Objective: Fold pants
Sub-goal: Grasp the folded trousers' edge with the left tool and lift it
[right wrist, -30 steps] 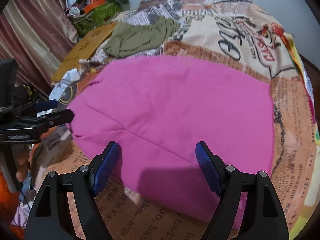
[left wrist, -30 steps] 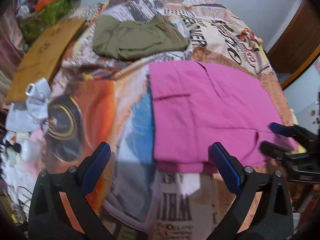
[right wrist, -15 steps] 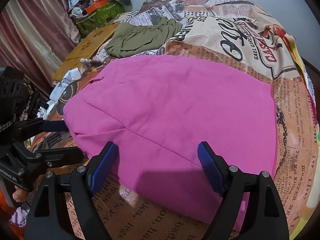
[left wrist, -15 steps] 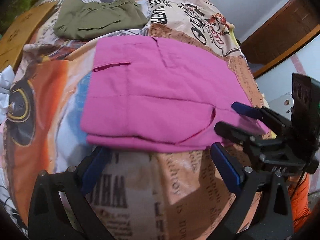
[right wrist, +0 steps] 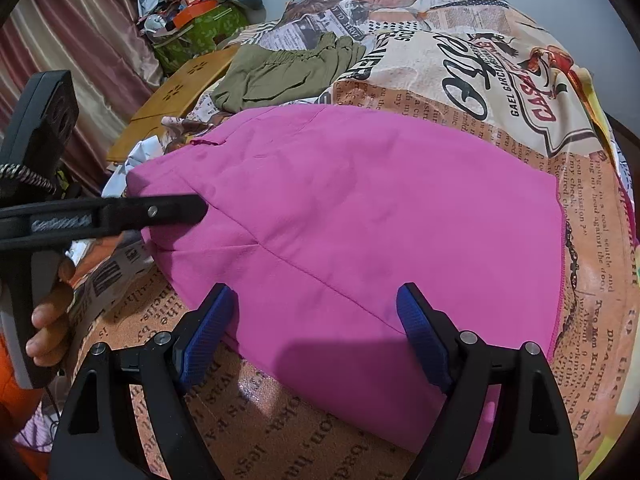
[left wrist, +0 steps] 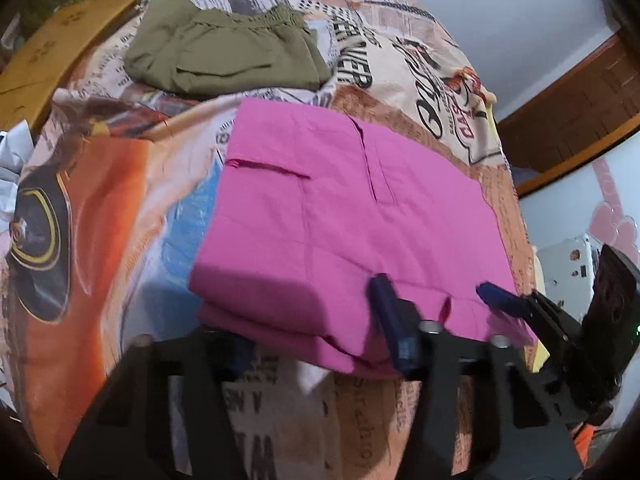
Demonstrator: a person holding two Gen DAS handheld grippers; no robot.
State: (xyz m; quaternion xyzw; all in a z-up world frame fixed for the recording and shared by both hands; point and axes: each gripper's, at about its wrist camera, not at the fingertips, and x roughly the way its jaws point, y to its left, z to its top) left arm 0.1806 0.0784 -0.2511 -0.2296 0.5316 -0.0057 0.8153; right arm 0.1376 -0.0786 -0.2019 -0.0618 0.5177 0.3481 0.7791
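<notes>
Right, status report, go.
Both grippers, left and right, open at near edge of pink pants, gripping nothing. Pants folded flat on bedspread. Olive pants beyond, not obstructing.

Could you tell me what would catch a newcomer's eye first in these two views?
The bright pink pants dominate, lying folded across the middle of the newspaper-print bedspread. Both claws sit at their near edge, the right claw open over it and the left claw alongside. Behind them lie folded olive pants.
</notes>
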